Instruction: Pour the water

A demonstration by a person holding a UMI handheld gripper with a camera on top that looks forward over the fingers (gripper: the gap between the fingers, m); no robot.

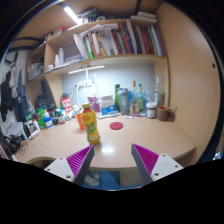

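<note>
The tool (115,162) is spread wide with nothing between its two fingers, whose purple pads (148,160) face each other across bare space. Below and between the fingers, something bluish lies under the counter's near edge, too dim to name. Just ahead of the fingers is the pale wooden counter (120,143), curved at its front. Beyond the left finger, standing upright on the counter, is a bottle (90,127) of orange-yellow drink with a green and yellow label; the writing on it cannot be read. A small red round coaster (116,126) lies flat to the right of the bottle, apart from it. Farther back, along the wall, a row of bottles and containers (130,100) crowds together; their labels are too small to make out. The left end of the counter is a clutter of small items that run together. Above, a shelf (100,62) carries books (120,41) standing upright, titles unreadable, with a light strip (85,69) glowing beneath it.
</note>
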